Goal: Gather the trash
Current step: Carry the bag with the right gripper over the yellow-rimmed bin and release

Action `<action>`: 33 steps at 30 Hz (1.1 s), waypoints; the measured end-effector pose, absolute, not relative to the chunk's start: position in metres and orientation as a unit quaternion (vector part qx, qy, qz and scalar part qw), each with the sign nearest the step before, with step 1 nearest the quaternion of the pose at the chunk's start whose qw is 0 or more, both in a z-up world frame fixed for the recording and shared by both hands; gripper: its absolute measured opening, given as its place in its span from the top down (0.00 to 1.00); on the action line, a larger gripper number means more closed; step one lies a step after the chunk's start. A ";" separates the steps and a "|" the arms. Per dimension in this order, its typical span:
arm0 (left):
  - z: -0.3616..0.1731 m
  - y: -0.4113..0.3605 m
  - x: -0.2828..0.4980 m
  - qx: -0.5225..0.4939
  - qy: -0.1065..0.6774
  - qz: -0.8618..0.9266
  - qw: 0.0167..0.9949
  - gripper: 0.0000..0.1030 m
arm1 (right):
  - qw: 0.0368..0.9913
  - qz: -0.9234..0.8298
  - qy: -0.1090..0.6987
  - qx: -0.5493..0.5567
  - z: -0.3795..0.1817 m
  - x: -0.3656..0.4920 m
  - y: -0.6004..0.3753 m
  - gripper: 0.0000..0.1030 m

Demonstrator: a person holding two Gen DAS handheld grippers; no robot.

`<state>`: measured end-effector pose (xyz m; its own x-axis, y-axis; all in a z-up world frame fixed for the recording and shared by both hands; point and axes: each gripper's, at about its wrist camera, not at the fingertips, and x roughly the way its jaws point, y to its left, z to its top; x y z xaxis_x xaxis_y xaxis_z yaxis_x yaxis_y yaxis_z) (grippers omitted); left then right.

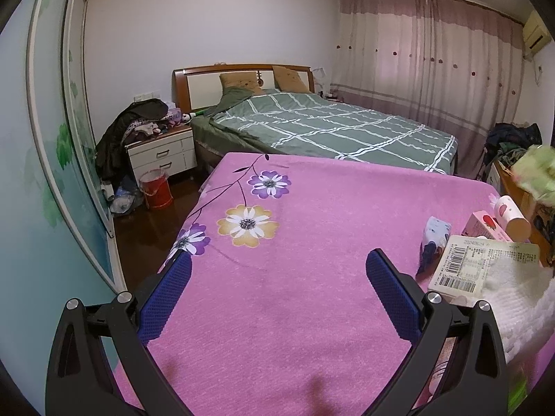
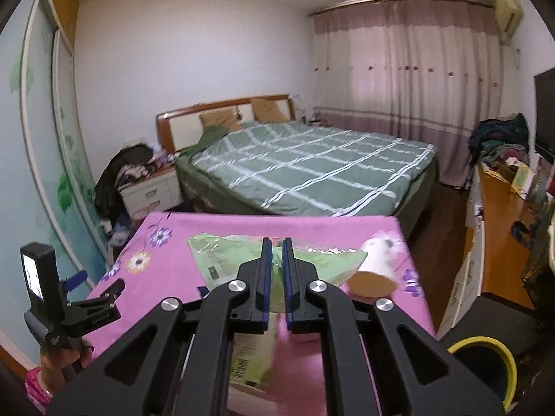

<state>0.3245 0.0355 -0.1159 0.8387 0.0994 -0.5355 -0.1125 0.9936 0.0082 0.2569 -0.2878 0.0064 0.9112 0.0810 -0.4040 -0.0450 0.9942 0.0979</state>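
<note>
My right gripper [image 2: 276, 242] is shut on a green plastic wrapper [image 2: 229, 260] and holds it above the pink flowered table cloth [image 2: 312, 223]. The same wrapper shows blurred at the right edge of the left wrist view [image 1: 536, 173]. My left gripper [image 1: 277, 267] is open and empty over the pink cloth [image 1: 277, 294]. To its right lie a blue-white packet [image 1: 433, 239], a pink carton [image 1: 484, 227], a barcode box [image 1: 482, 267] and a white cup on its side [image 1: 513, 216]. The cup [image 2: 376, 267] also shows in the right wrist view.
A bin with a yellow rim [image 2: 485, 371] stands at the lower right beside the table. A green checked bed [image 1: 329, 128] lies beyond the table. A red bucket [image 1: 156, 189] and a nightstand [image 1: 163, 154] stand at the left. A wooden desk [image 2: 499, 242] runs along the right.
</note>
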 end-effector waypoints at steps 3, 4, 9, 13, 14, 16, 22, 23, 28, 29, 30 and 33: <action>-0.116 0.034 0.325 -0.009 0.278 0.052 0.959 0.03 | 0.979 0.000 0.199 0.054 0.009 0.246 -0.312 0.94; -0.117 0.033 0.325 -0.008 0.278 0.051 0.959 0.03 | 0.979 -0.014 0.197 0.056 0.008 0.242 -0.321 0.94; -0.117 0.029 0.323 -0.004 0.276 0.050 0.960 0.03 | 0.971 -0.103 0.206 0.070 -0.009 0.225 -0.376 0.94; -0.116 0.028 0.322 -0.003 0.275 0.048 0.960 0.03 | 0.951 -0.176 0.235 0.093 -0.038 0.215 -0.425 0.94; -0.116 0.028 0.321 -0.002 0.275 0.048 0.960 0.03 | 0.946 -0.192 0.244 0.099 -0.046 0.212 -0.437 0.94; -0.116 0.027 0.321 -0.002 0.275 0.047 0.960 0.03 | 0.930 -0.223 0.268 0.116 -0.068 0.208 -0.464 0.94; -0.116 0.026 0.322 -0.001 0.276 0.043 0.960 0.03 | 0.897 -0.268 0.318 0.149 -0.117 0.204 -0.508 0.80; -0.116 0.025 0.322 0.000 0.276 0.043 0.960 0.03 | 0.895 -0.272 0.319 0.152 -0.120 0.205 -0.510 0.72; -0.113 0.025 0.319 -0.004 0.274 0.039 0.961 0.03 | 0.901 -0.264 0.303 0.163 -0.117 0.199 -0.505 0.69; -0.111 0.025 0.317 -0.005 0.273 0.039 0.961 0.03 | 0.903 -0.261 0.300 0.162 -0.116 0.198 -0.505 0.67; -0.108 0.024 0.313 -0.007 0.272 0.037 0.961 0.03 | 0.906 -0.258 0.295 0.160 -0.113 0.196 -0.501 0.66; -0.098 0.022 0.299 -0.010 0.271 0.030 0.962 0.03 | 0.911 -0.250 0.287 0.158 -0.107 0.190 -0.496 0.65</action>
<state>0.2985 0.0223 -0.0979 0.8519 0.0521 -0.5212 -0.0625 0.9980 -0.0025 0.1900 -0.4956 -0.1073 0.7109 -0.3640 -0.6018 0.5457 0.8253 0.1454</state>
